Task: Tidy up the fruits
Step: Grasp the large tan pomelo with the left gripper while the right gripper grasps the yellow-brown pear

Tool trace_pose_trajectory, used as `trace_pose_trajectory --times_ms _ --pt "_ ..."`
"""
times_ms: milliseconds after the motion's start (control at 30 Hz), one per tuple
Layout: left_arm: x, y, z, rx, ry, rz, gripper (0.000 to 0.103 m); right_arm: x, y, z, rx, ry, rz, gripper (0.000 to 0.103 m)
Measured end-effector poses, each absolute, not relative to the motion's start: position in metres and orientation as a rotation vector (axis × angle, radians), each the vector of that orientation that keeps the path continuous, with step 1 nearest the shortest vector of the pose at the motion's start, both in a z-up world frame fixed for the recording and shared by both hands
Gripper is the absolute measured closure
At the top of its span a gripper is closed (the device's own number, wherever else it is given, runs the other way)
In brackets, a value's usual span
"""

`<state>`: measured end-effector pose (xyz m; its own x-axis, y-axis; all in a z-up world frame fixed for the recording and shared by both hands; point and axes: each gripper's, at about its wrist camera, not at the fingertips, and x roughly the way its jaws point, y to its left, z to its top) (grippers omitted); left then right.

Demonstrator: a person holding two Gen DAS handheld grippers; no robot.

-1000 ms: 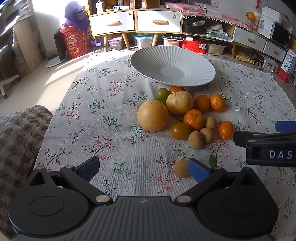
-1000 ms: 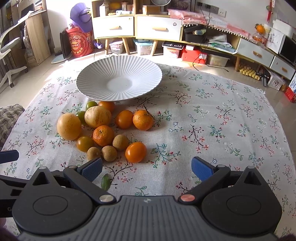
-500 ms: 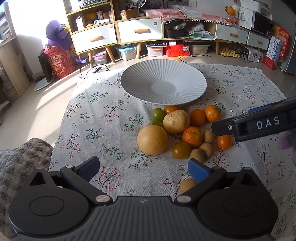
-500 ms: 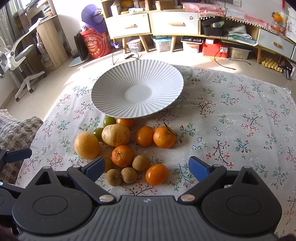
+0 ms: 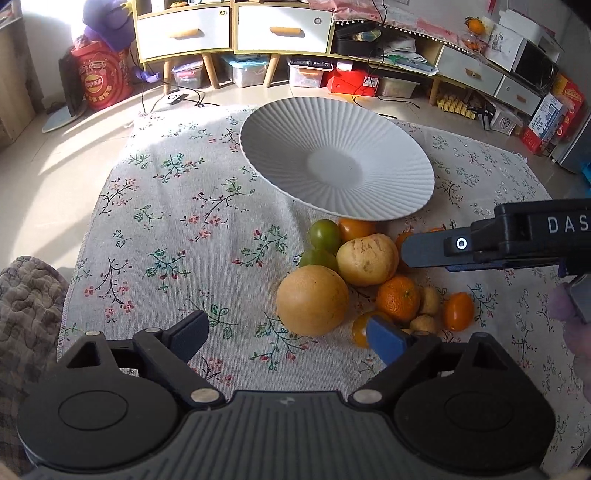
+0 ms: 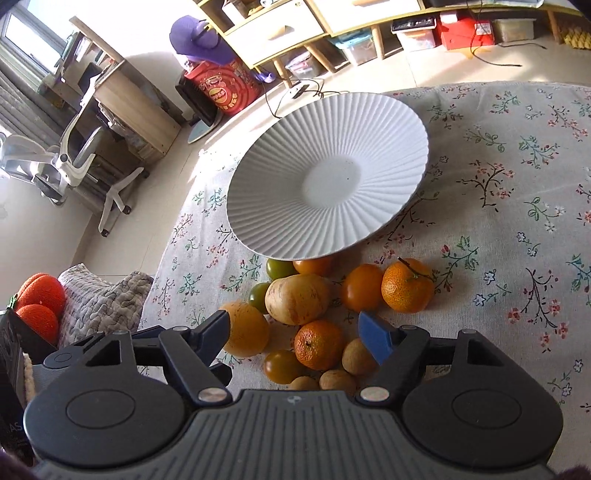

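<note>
A pile of fruit lies on the floral cloth just in front of an empty white ribbed plate (image 5: 338,170) (image 6: 328,177). The pile holds a large yellow-orange fruit (image 5: 312,301) (image 6: 245,328), a pale speckled fruit (image 5: 367,260) (image 6: 297,299), mandarins (image 5: 398,297) (image 6: 319,344), green fruits (image 5: 324,232) and small brown ones (image 6: 338,380). My left gripper (image 5: 288,338) is open and empty, close before the large fruit. My right gripper (image 6: 299,338) is open, low over the pile, its fingers either side of a mandarin. It also shows in the left wrist view (image 5: 498,243).
A quilted grey cushion (image 5: 26,295) lies off the table's left edge, with orange knitted balls (image 6: 37,299) beside it. Beyond the table are drawer cabinets (image 5: 229,26), storage boxes, a red drum (image 5: 101,79) and an office chair (image 6: 74,158).
Both grippers have moved forward and down toward the fruit pile. The right gripper has swung left over the fruit. The fruit and plate have not moved.
</note>
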<state>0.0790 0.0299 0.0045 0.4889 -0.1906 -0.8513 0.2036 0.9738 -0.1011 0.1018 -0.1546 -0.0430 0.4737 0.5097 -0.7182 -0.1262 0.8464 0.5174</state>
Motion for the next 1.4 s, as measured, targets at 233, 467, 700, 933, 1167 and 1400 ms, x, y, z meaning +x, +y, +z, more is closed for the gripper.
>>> trace_pose_trajectory --times_ms 233,467,700,933,1167,1400 --pt "0.096 0.028 0.002 -0.106 1.062 -0.291 0.041 0.119 -0.154 -0.059 0.585 1.049 0.405 0.046" --pt "0.109 0.025 -0.012 -0.13 1.08 -0.302 0.054 0.123 -0.149 -0.066 0.597 1.073 0.389 0.05" --pt "0.109 0.026 -0.016 -0.115 1.082 -0.3 0.055 0.125 -0.149 -0.07 0.588 1.076 0.389 0.052" --pt "0.108 0.023 -0.018 -0.079 1.08 -0.298 0.063 0.128 -0.15 -0.071 0.565 1.057 0.388 0.055" --pt "0.107 0.026 -0.016 -0.087 1.081 -0.292 0.065 0.125 -0.148 -0.069 0.528 1.043 0.385 0.056" --pt "0.104 0.032 -0.009 -0.102 1.074 -0.307 0.065 0.123 -0.15 -0.062 0.529 1.047 0.367 0.056"
